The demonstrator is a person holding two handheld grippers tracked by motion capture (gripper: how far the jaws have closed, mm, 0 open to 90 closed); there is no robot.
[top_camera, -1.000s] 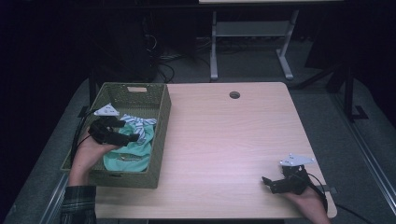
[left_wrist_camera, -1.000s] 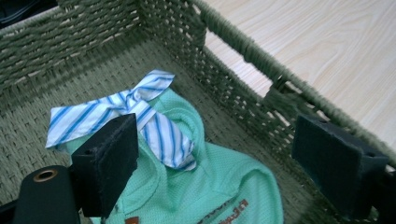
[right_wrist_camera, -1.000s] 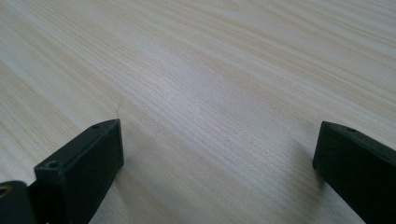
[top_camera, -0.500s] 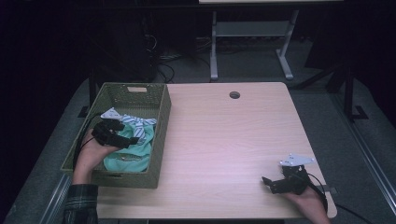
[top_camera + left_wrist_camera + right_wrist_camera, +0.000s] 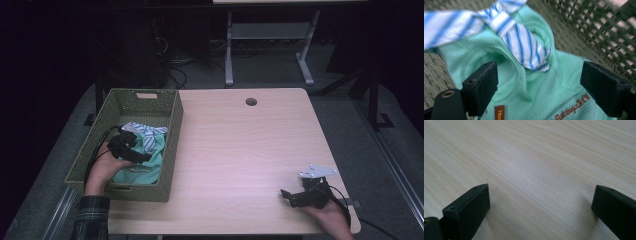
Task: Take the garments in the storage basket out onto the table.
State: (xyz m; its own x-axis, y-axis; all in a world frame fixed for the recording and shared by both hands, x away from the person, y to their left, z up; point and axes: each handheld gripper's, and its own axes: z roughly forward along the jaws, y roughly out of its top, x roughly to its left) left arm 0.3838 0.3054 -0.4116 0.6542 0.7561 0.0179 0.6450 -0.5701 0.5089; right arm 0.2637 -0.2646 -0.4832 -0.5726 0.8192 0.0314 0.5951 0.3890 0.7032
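Left tongs (image 5: 539, 92) spread wide over green shirt (image 5: 529, 87) inside basket (image 5: 172, 145) | right tongs (image 5: 541, 212) spread wide, bare table (image 5: 240, 145) ahead.

Dim room with a dark surround, the table (image 5: 240, 145) evenly lit from above, and motion blur in the left gripper view.

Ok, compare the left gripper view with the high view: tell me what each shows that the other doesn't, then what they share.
Left gripper view alone: orange lettering and an orange tag on the green shirt, with the open jaws just above it.

High view alone: the wooden table, its round hole, and the right gripper resting open near the table's front edge.

Both: the green shirt, the blue-striped white cloth lying on it, and the woven basket holding them.
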